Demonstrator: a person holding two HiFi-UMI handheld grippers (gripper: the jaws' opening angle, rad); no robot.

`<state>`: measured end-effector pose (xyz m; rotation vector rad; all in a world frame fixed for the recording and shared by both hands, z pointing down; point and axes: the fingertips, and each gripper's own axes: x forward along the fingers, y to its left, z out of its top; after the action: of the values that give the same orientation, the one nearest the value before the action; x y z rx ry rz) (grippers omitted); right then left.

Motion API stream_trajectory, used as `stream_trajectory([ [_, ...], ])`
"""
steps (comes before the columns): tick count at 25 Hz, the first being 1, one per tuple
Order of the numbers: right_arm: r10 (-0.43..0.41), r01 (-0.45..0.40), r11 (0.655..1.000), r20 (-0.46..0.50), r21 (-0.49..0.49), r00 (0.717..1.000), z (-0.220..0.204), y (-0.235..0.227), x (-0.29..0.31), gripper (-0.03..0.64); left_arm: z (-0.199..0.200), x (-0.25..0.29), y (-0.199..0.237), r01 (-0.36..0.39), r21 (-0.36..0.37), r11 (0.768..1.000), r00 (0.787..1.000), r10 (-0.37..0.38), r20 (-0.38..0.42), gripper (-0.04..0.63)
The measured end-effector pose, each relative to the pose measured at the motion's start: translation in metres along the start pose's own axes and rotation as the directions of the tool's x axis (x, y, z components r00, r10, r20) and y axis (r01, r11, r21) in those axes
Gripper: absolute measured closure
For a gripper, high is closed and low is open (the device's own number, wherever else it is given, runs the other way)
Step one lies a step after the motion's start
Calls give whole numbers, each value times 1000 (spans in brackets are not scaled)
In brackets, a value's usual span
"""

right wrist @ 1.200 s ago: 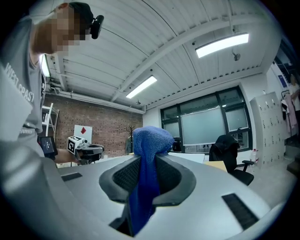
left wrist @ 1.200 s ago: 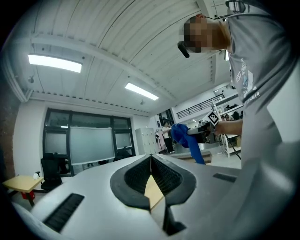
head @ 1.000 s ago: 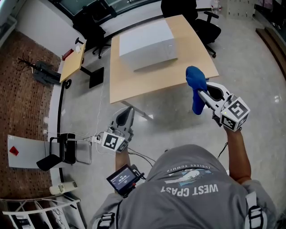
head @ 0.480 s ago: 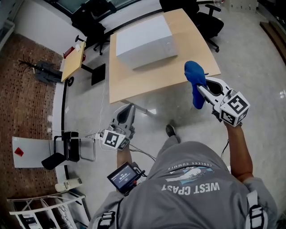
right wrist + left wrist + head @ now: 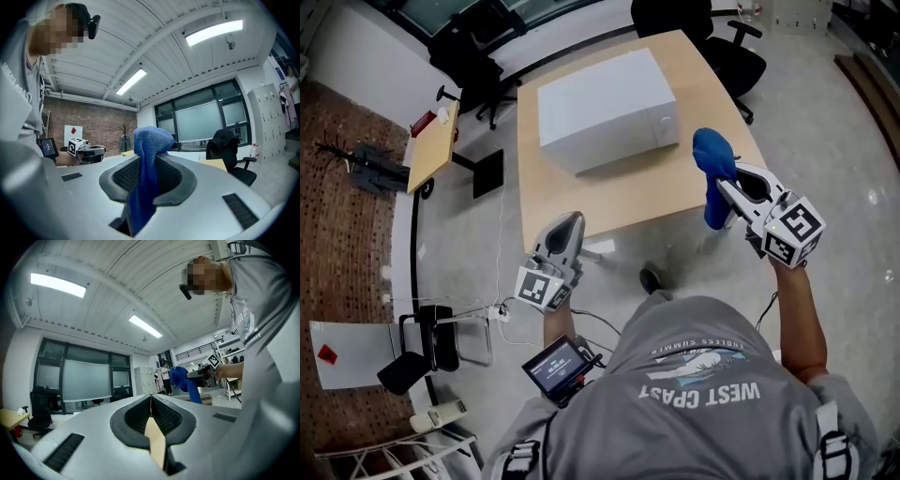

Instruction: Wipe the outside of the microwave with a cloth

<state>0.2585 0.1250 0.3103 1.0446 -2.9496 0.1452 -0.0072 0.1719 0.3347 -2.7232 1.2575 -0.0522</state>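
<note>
A white microwave (image 5: 605, 108) stands on a light wooden table (image 5: 581, 192) ahead of me in the head view. My right gripper (image 5: 724, 187) is shut on a blue cloth (image 5: 713, 169) that bunches above its jaws and hangs below them (image 5: 147, 168), held over the table's right front edge. My left gripper (image 5: 566, 225) is shut with nothing in it, its tip just at the table's near edge, left of the microwave's front. In the left gripper view the jaws (image 5: 151, 401) meet in a thin line, and the blue cloth (image 5: 180, 380) shows far off.
Black office chairs (image 5: 712, 42) stand behind the table, another (image 5: 473, 56) at the back left. A small wooden side table (image 5: 431, 145) and a black stool (image 5: 436, 333) are to the left. A cable (image 5: 502, 272) runs over the grey floor. A small screen (image 5: 555, 367) hangs at my waist.
I have stepped closer to the table: both grippers now reach its near edge, and the microwave sits nearer and lower in view. The cloth stays clamped in the right gripper.
</note>
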Motion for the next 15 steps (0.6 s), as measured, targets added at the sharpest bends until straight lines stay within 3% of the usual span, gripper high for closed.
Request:
stream_trajectory([
  [8, -88, 88, 996, 15, 5, 996, 7, -36, 139, 532, -33, 36, 145, 51, 10, 999, 998, -51, -23, 572],
  [15, -118, 118, 993, -8, -13, 993, 13, -43, 200, 532, -43, 46, 198, 94, -42, 995, 995, -93, 24, 572],
])
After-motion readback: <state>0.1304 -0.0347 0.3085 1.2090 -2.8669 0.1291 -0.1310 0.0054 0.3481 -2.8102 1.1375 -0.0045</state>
